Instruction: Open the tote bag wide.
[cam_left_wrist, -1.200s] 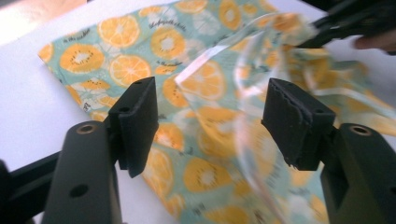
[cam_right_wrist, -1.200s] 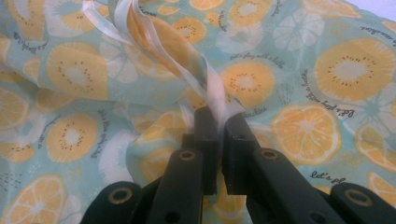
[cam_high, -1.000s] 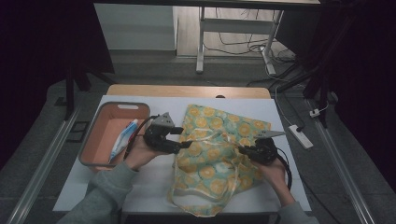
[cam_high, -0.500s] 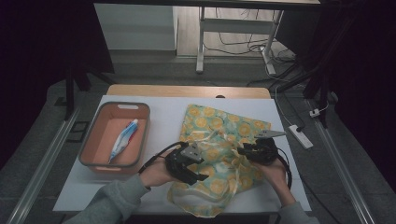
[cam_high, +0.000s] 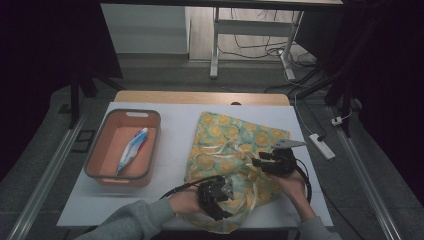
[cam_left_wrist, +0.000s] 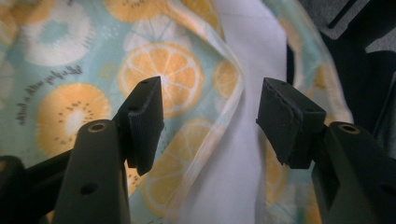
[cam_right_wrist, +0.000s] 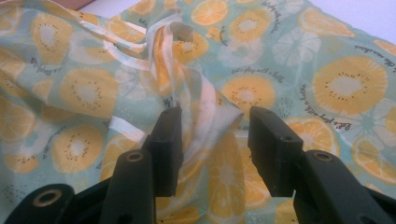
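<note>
Crumpled pale-blue fruit-print fabric bag (cam_high: 235, 165) on white worktop (cam_high: 175, 150). Left gripper (cam_high: 216, 196) at near edge, jaws spread; right gripper (cam_high: 261, 161) jaws just opening, straddling fold.

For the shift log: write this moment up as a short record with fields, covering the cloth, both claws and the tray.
work surface: white table
cloth: fruit-print cloth with a pale ribbon edge, rumpled, lying right of centre
left claw: over the cloth's near edge, jaws apart, nothing pressed between the pads
right claw: at the cloth's right part; jaws have just been opening, a raised fold stands between them, unpinched
tray: orange tray at the table's left
tray contents: one tube, lying lengthwise
</note>
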